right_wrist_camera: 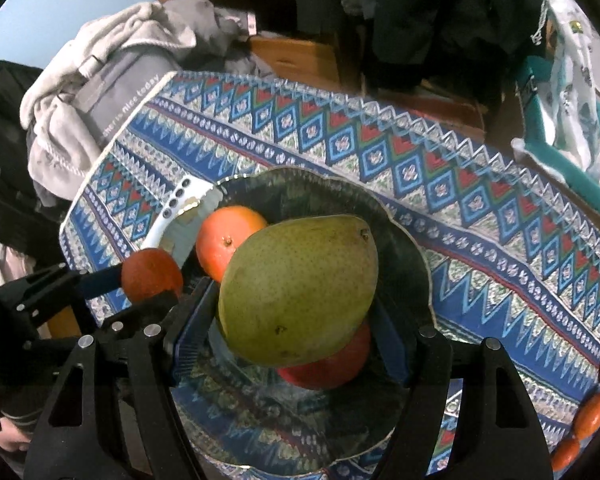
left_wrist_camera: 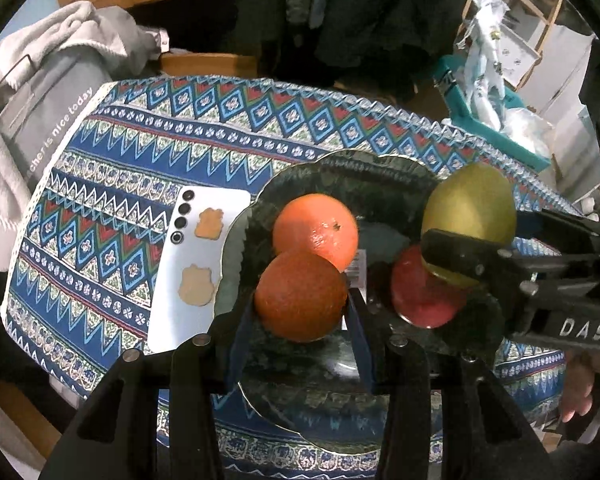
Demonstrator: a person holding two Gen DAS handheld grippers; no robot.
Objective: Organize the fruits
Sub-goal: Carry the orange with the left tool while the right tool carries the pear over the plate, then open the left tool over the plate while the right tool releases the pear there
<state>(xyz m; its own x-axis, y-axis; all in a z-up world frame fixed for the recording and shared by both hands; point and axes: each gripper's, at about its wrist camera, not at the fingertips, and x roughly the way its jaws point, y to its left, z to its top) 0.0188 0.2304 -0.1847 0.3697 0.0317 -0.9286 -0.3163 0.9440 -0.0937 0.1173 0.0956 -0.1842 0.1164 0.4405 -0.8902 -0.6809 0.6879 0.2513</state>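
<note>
My left gripper (left_wrist_camera: 300,305) is shut on a dark orange (left_wrist_camera: 300,296) over the near part of a dark glass plate (left_wrist_camera: 340,164). On the plate, a brighter orange (left_wrist_camera: 316,228) lies just behind the held one and a red apple (left_wrist_camera: 424,292) to its right. My right gripper (right_wrist_camera: 296,304) is shut on a green pear (right_wrist_camera: 300,288), held above the red apple (right_wrist_camera: 332,364). The right wrist view also shows the plate (right_wrist_camera: 412,248), the bright orange (right_wrist_camera: 228,240) and, at left, the dark orange (right_wrist_camera: 152,270) in the left gripper.
A white phone (left_wrist_camera: 196,264) lies on the patterned tablecloth (left_wrist_camera: 120,184) touching the plate's left rim. Three more fruits (right_wrist_camera: 592,412) sit at the cloth's right edge. Grey clothes (left_wrist_camera: 40,80) pile up at the far left, and a teal box with bags (left_wrist_camera: 496,120) stands at the far right.
</note>
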